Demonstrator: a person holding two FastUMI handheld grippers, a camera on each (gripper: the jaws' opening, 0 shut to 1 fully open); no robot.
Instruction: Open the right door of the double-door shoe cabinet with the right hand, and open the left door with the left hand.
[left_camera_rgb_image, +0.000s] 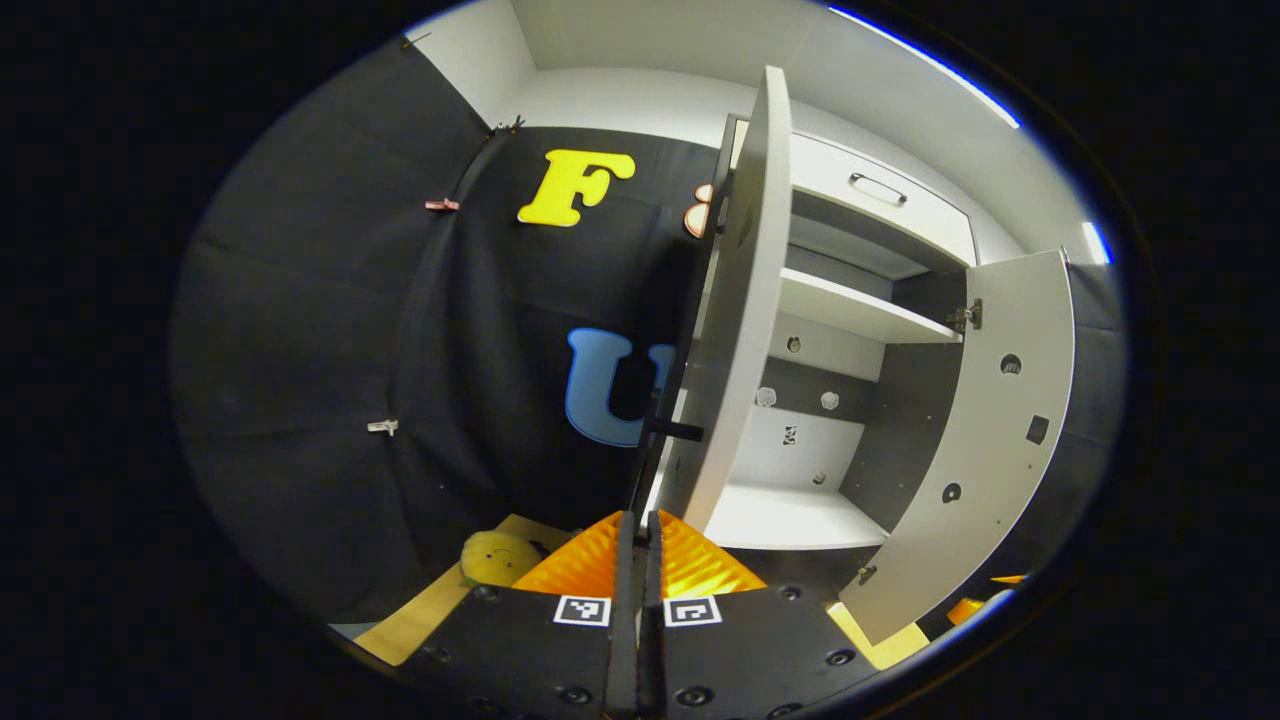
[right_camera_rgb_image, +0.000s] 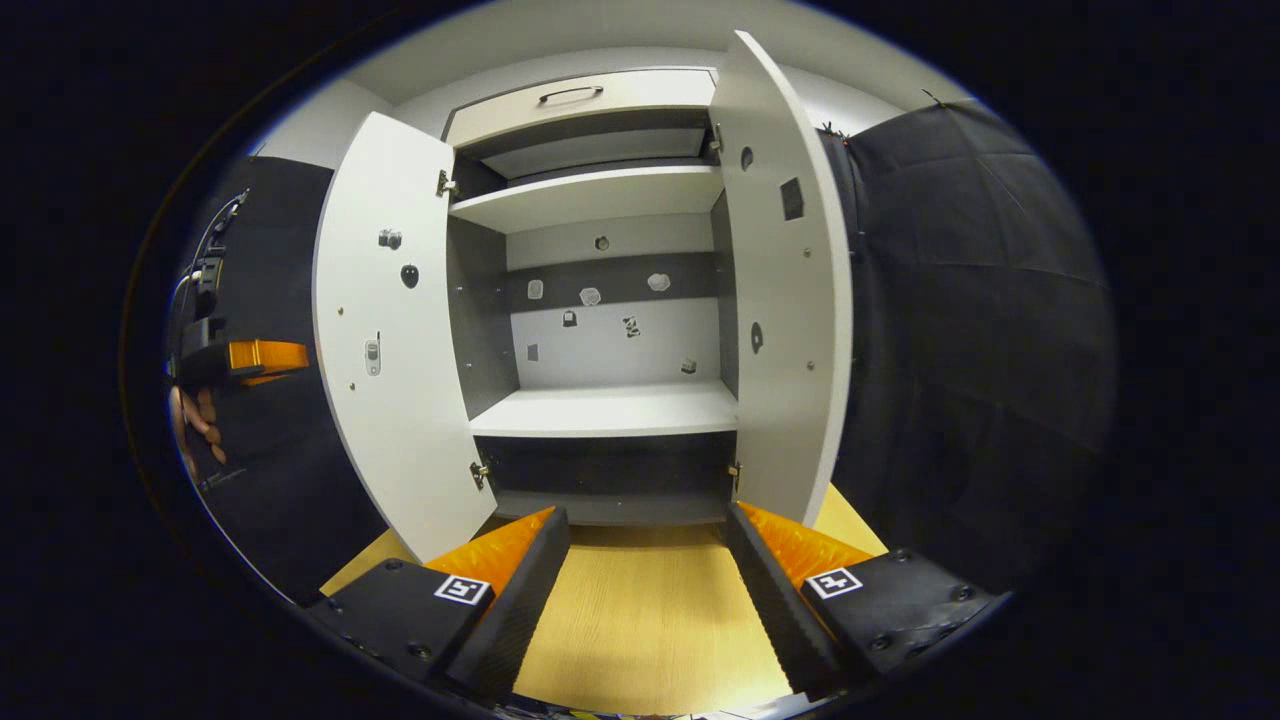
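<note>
both doors look open, task near done

from the right gripper view we're facing the shoe cabinet (right_camera_rgb_image: 600, 330) head on. its left door (right_camera_rgb_image: 390, 330) is swung out wide on the left, and its right door (right_camera_rgb_image: 790, 300) is swung out on the right. inside we see an upper shelf (right_camera_rgb_image: 590, 195) and a bare lower shelf (right_camera_rgb_image: 610, 410). a closed drawer (right_camera_rgb_image: 580, 95) sits above the opening.

right gripper (right_camera_rgb_image: 645, 590) hangs near us, above the wooden floor (right_camera_rgb_image: 640, 620) and in front of the cabinet. its jaws are spread wide, holding nothing, clear of both doors.

left gripper (left_camera_rgb_image: 640, 560) has its jaws pressed together. the left door's handle (left_camera_rgb_image: 672, 430) stands just beyond the tips, and we can't tell if the fingers pinch it or merely sit below it. in the left gripper view the left door (left_camera_rgb_image: 745, 300) shows edge-on, right ahead, with the right door (left_camera_rgb_image: 980, 430) farther off to the right. the left gripper (right_camera_rgb_image: 245, 357) also shows at the far left of the right gripper view, behind the left door, with a hand (right_camera_rgb_image: 195, 425) under it.

our read: right door step done, left door opened wide. what's left is letting go and backing the left gripper away.
</note>
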